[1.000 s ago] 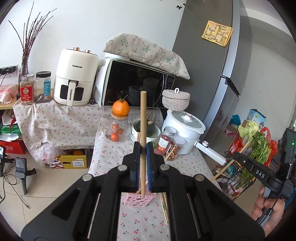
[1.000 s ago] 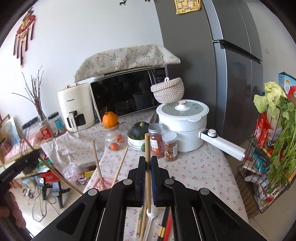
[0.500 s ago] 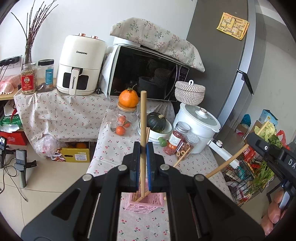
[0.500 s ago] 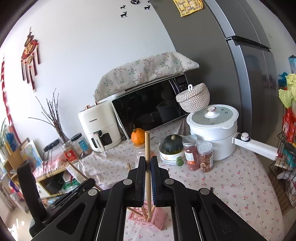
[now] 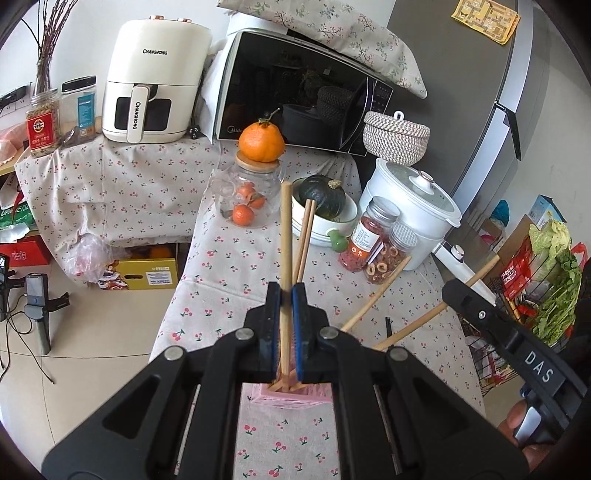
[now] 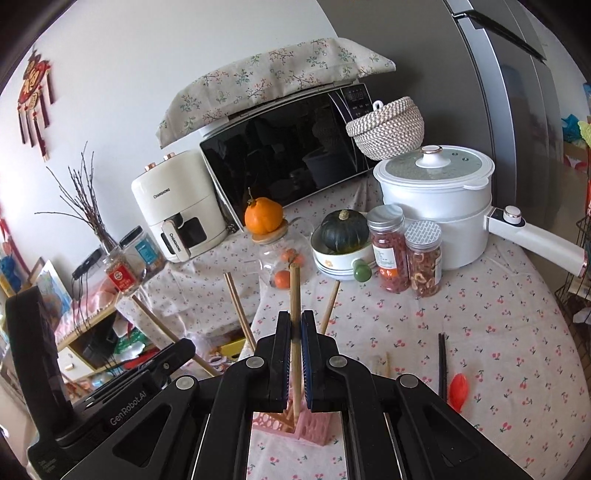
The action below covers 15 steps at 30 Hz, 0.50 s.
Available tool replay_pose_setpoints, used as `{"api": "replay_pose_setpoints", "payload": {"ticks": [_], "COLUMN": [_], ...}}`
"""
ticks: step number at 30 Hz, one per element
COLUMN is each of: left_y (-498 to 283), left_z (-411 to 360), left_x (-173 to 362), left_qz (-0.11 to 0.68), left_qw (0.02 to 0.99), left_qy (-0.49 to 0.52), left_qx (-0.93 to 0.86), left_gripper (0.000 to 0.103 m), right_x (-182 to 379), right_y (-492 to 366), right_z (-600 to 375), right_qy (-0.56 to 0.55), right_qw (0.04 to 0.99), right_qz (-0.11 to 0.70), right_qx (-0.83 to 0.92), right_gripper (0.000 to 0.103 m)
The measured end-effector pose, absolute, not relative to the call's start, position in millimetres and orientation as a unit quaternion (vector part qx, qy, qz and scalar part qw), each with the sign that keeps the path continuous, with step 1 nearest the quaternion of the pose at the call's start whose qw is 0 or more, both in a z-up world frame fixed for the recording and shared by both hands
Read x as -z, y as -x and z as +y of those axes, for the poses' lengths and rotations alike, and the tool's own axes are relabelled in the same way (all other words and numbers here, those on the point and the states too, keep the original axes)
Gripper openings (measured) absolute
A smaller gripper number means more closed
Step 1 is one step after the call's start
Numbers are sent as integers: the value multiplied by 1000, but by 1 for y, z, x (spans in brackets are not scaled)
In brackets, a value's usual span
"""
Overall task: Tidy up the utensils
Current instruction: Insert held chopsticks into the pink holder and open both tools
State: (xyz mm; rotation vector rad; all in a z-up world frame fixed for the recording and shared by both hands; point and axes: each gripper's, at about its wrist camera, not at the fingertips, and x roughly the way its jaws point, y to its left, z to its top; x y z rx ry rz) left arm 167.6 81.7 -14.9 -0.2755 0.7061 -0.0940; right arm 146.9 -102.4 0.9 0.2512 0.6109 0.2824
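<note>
A pale cloth (image 6: 498, 332) printed with red cherries is covering the table. Near the cameras a pink holder (image 6: 314, 428) is showing tan wooden chopsticks (image 5: 285, 236). Blue pads are lining the black grippers. Farther off, an orange fruit (image 5: 261, 142) is glowing beside a dark green squash (image 6: 343, 230), a white pot (image 6: 436, 206) and a cream air fryer (image 5: 155, 74). At near right a red spoon (image 6: 458, 391) is lying.

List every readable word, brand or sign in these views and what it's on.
"CHANGHONG": air fryer body and handle.
"Midea": microwave lower corner, faint.
"DAS": right gripper side.
"GenRobot.AI": left gripper side.
Jar labels, fridge paper, red wall ornament: too small to read.
</note>
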Motion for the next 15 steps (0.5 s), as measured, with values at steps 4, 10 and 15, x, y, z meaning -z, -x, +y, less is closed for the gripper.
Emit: {"api": "replay_pose_setpoints", "payload": {"ticks": [4,10,15], "left_y": [-173,-172,-166], "left_z": [85,87,86], "left_x": [19,15,8], "left_qz": [354,344,342], "left_qw": [922,926,928], "left_qy": [146,151,143], "left_qx": [47,47,46], "left_gripper": [7,11,28], "right_x": [11,16,7], "right_y": [-154,-159,-155], "right_z": [-101,-103,-110], "right_qy": [-123,-129,-135], "right_qw": [932,926,927], "right_qz": [314,325,321], "right_qx": [-135,-138,-141], "right_gripper": [6,7,21]}}
